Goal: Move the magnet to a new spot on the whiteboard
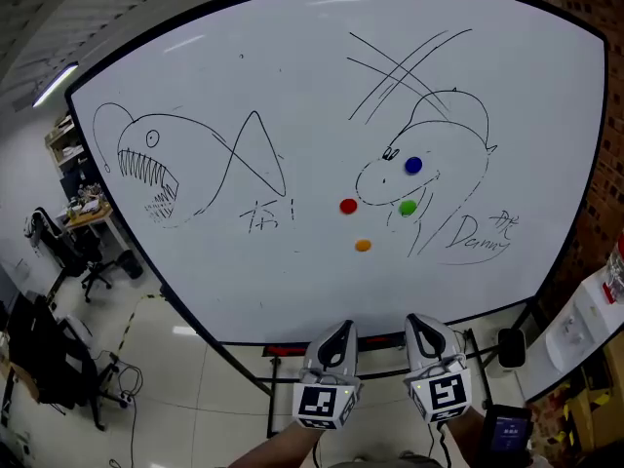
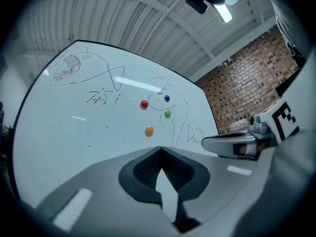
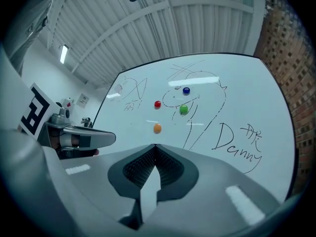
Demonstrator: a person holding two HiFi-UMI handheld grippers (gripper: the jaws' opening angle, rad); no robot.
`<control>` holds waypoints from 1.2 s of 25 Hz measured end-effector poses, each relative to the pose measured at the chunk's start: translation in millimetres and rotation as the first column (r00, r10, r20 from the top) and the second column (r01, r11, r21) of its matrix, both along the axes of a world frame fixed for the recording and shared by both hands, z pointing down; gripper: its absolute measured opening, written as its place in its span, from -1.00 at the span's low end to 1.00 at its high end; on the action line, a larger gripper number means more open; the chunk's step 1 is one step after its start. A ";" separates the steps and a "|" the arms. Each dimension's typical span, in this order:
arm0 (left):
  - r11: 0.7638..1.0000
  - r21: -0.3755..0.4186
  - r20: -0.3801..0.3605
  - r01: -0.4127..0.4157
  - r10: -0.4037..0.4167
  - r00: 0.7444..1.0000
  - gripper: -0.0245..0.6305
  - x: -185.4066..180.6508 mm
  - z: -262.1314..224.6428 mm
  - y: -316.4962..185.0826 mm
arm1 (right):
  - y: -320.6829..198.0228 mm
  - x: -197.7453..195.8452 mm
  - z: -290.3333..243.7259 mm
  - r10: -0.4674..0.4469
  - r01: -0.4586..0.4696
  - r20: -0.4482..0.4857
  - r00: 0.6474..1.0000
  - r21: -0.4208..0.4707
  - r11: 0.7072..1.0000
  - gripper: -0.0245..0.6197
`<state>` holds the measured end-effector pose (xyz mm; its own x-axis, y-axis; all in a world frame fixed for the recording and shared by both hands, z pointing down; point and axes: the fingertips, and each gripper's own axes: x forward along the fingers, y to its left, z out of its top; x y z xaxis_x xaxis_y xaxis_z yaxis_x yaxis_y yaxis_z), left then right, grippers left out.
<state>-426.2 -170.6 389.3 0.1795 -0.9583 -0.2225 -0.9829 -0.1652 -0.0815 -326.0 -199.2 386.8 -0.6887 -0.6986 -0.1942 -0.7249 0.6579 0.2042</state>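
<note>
Whiteboard (image 2: pixel 98 132) lower edge: hidden behind the left tool (image 2: pixel 160 149) in its view, and behind the right tool (image 3: pixel 155 147) in its view. Head view: items (image 1: pixel 88 203) on the left desk (image 1: pixel 97 217) are too small to identify.

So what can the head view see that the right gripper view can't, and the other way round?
Only the head view: the left claw and right claw from above, the shark drawing with its toothy mouth, an office chair and the floor.

Only the right gripper view: the ribbed ceiling with a strip light, and the right claw's jaws close up, shut with nothing between them.

Both: the whiteboard with the red magnet, blue magnet, green magnet, orange magnet and the word Danny.
</note>
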 end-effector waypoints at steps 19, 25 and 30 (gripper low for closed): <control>0.990 0.107 0.056 0.086 -0.093 0.994 -0.93 -10.5 -48.1 -77.3 | -78.5 -15.8 -63.2 0.011 -0.017 0.035 0.999 0.173 0.985 -0.83; 0.982 0.143 0.098 0.122 -0.136 0.986 -0.92 -18.0 -71.8 -95.6 | -99.1 -17.1 -99.9 0.031 -0.043 0.046 0.998 0.262 0.964 -0.74; 0.977 0.166 0.122 0.131 -0.152 0.981 -0.92 -16.6 -79.3 -102.6 | -104.9 -20.6 -110.6 0.018 -0.041 0.093 0.996 0.252 0.967 -0.71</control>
<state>-442.8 -273.2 310.0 0.0824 -0.9312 -0.3550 -0.9739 0.0003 -0.2269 -346.5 -304.1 276.3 -0.6407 -0.6384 -0.4265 -0.7658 0.5714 0.2952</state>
